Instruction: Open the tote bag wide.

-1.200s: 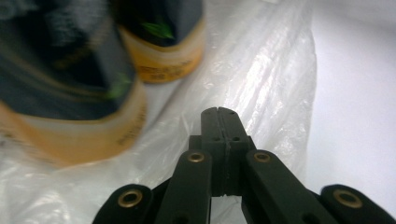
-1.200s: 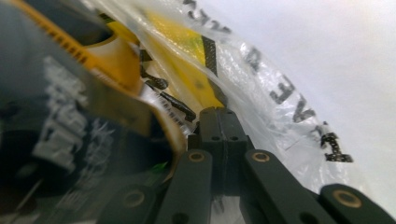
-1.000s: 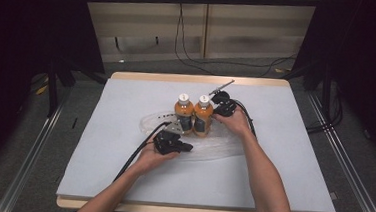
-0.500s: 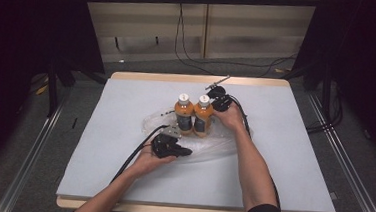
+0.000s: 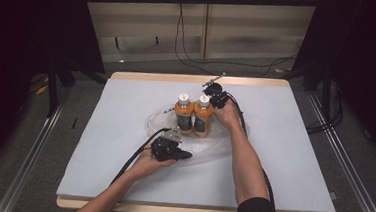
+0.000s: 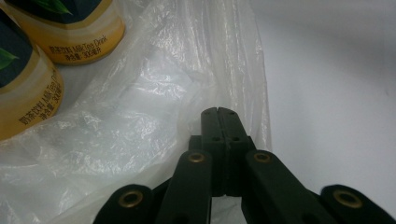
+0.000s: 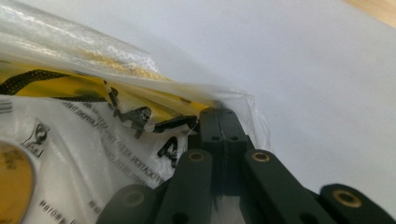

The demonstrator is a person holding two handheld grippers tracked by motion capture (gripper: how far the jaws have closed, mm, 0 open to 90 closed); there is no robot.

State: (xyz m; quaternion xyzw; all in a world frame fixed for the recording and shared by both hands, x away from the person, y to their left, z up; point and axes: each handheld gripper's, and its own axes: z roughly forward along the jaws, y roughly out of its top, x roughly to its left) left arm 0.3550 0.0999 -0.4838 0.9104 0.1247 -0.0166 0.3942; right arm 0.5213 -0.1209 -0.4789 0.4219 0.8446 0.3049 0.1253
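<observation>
Two orange milk-tea bottles with white caps, the left bottle [image 5: 183,116] and the right bottle [image 5: 202,118], stand side by side on a clear plastic bag [image 5: 208,147] in the middle of the white table. My left gripper [image 5: 187,155] lies low at the bag's near edge. In the left gripper view it [image 6: 218,111] is shut, with the bag's film [image 6: 140,107] creased into its tips and both bottles [image 6: 70,32] beyond. My right gripper [image 5: 213,94] sits behind the right bottle. It [image 7: 218,111] is shut on the bag's edge [image 7: 233,100], tight against a bottle's label [image 7: 70,140].
The white table top [image 5: 298,144] has a wooden rim at the back. Black cables trail from both grippers over the table's front. Dark frames and floor rails stand on both sides, and more cables lie on the floor behind.
My right gripper has moved away from me and a little left, along the right bottle toward its back. The left gripper and the bottles have stayed put.
</observation>
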